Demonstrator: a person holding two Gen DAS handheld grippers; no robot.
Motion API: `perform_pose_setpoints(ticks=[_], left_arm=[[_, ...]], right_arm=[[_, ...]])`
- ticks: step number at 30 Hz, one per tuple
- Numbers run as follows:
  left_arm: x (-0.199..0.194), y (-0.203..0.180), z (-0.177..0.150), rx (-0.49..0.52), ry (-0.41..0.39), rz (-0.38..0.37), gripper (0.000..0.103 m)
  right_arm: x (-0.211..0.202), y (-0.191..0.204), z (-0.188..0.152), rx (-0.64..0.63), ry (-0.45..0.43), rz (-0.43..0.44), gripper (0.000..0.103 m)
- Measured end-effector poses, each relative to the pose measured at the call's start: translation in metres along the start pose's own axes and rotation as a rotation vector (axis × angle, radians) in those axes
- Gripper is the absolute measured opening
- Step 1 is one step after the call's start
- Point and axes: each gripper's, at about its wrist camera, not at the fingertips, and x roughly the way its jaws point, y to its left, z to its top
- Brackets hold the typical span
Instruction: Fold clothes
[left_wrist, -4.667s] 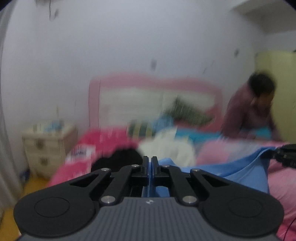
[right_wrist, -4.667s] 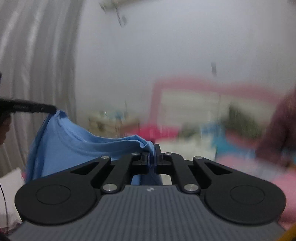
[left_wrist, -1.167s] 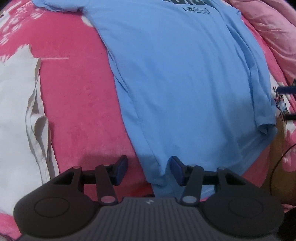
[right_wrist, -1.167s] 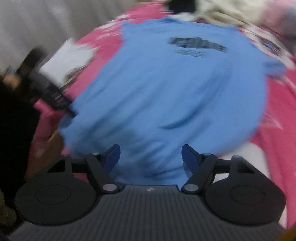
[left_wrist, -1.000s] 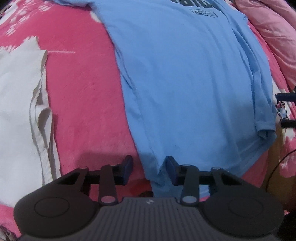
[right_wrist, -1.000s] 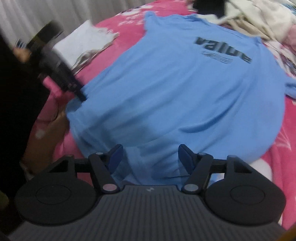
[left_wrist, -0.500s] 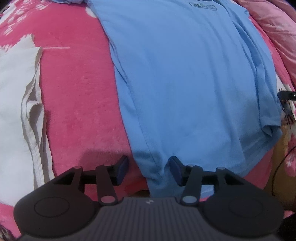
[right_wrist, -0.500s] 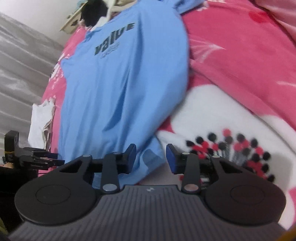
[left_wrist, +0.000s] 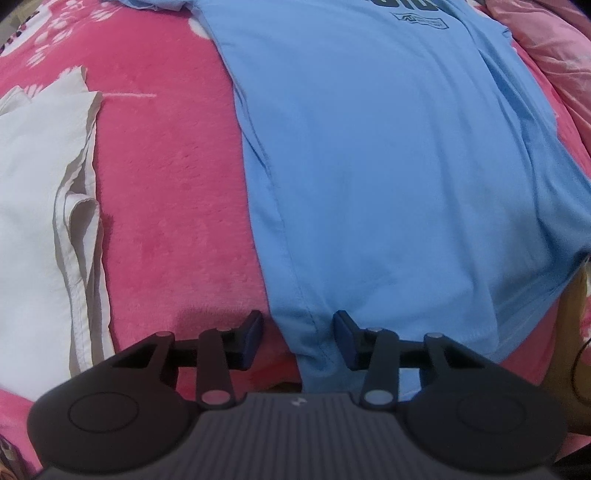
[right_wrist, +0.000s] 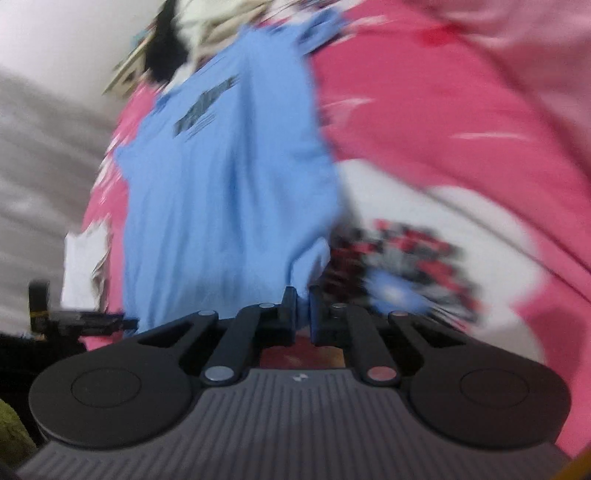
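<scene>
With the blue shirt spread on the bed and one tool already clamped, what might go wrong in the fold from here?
1. The right tool pinches only a thin corner of the blue shirt; it may slip free.
2. The left tool is closing but not yet pressing the hem between its pads, so lifting now would skew the fold.
3. The white cloth lies close beside and may get dragged.

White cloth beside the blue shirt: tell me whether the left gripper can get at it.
Probably yes. The white cloth lies uncovered on the pink blanket; the left gripper, closing around the blue shirt hem, isn't gripping yet.
</scene>
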Motion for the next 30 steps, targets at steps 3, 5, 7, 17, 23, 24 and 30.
perform_pose_setpoints(ticks=[3,5,7,17,23,24,30], left_arm=[[0.000,0.006,0.002,0.003,-0.002,0.002,0.044],[-0.002,0.010,0.003,0.005,-0.002,0.005,0.043],[-0.004,0.015,0.003,0.005,-0.007,0.009,0.039],[-0.040,0.065,0.008,-0.077,-0.049,-0.128,0.002],[-0.094,0.061,-0.003,-0.039,-0.124,-0.122,0.002],[-0.088,0.041,-0.023,-0.021,-0.124,-0.107,0.002],[-0.025,-0.002,-0.040,0.169,0.036,0.101,0.003]], right_arm=[[-0.022,-0.022,-0.021,0.074,-0.063,-0.071,0.005],[-0.023,-0.029,-0.029,0.106,-0.091,-0.100,0.005],[-0.024,-0.027,-0.033,0.110,-0.124,-0.106,0.005],[-0.031,-0.018,-0.026,0.112,-0.186,-0.081,0.005],[-0.054,0.005,-0.020,0.026,-0.165,-0.075,0.005],[-0.052,0.006,-0.021,0.016,-0.149,-0.080,0.005],[0.007,-0.006,-0.034,-0.097,0.002,-0.243,0.005]])
